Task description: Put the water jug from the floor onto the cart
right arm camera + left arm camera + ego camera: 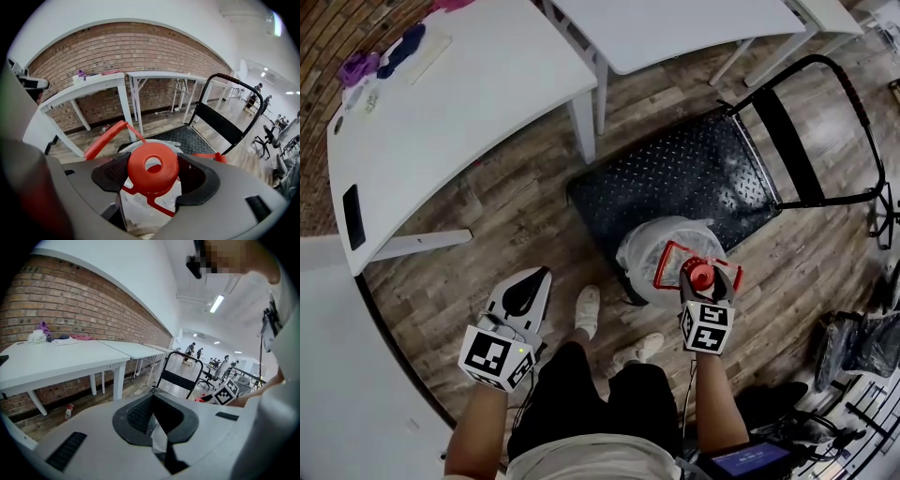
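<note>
Right arm: the forearm (715, 403) is reaching forward and down, carrying the right gripper (704, 275) with its marker cube facing up.
Right gripper: its 2 jaws are clamping from either side on the red cap (152, 168) of the water jug (661, 251), pinching it between the dark pads.
Left arm: the forearm (474, 439) is hanging low at the person's side, with the left gripper (541, 278) pointing forward over the floor, well apart from the jug.
Left gripper: its 2 jaws are meeting tip to tip, leaving only an oval hollow between the pads.
Water jug: it is standing upright directly below the right gripper's jaws, overlapping the near corner of the cart (675, 173); whether its base is resting on the deck cannot be told. Its red handle (104, 137) is lying to the left of the jaws.
Cart: the black tread-plate deck is stretching away beyond the right gripper, with the push-bar frame (787, 145) standing at the far end.
Surface: a wood-plank floor (511, 220) is running under both grippers.
Room: white tables (459, 89) are standing ahead of the left gripper, along a brick wall (131, 47).
</note>
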The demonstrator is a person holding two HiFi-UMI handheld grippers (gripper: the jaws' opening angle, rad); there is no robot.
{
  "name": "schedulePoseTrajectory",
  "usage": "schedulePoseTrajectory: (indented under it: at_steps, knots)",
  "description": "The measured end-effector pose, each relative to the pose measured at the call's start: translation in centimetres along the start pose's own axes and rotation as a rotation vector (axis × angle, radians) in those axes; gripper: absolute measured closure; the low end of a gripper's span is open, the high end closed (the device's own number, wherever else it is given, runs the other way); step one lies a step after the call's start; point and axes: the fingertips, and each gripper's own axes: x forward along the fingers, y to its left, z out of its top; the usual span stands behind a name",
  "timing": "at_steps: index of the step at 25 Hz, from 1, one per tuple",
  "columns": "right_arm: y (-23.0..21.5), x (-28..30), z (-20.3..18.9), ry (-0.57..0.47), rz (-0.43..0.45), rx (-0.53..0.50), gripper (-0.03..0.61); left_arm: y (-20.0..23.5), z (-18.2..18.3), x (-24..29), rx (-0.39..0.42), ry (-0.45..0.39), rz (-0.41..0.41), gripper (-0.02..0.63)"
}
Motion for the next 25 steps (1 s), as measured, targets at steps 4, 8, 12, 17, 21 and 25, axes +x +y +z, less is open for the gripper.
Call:
schedulePoseTrajectory:
  at_steps: [4, 8, 12, 17, 21, 25]
  knots:
    - [-0.4, -0.8, 0.7, -0.031, -0.031, 0.031, 0.265, -0.2, 0.3, 0.2, -0.009, -0.006, -0.028, 0.614]
    - [-0.6, -3.3, 2.9, -0.098, -0.042, 0.087, 0.265, -0.7, 0.8, 0.5, 0.003, -0.001, -0.074, 0.614]
    - [-1.0, -8.2, 6.4, -0.224, -0.074, 0.147, 0.265, -1.6, 1.9, 1.3, 0.017, 0.018, -0.122, 0.614]
    - [-2.2, -15.8, 10.2, -0.364, -0.116, 0.187, 0.267, -5.2, 5.3, 2.5, 0.058, -0.012, -0.254, 0.614]
    - [-2.7, -21.7, 10.5, -0.422, -0.161, 0.221, 0.307, -8.6, 6.9, 1.7, 0.103, -0.026, -0.353, 0.614]
    - [-3.0, -26.7, 9.8, -0.445, -0.252, 0.129, 0.361, -11.3, 7.5, 0.0, 0.096, -0.037, -0.413, 0.614]
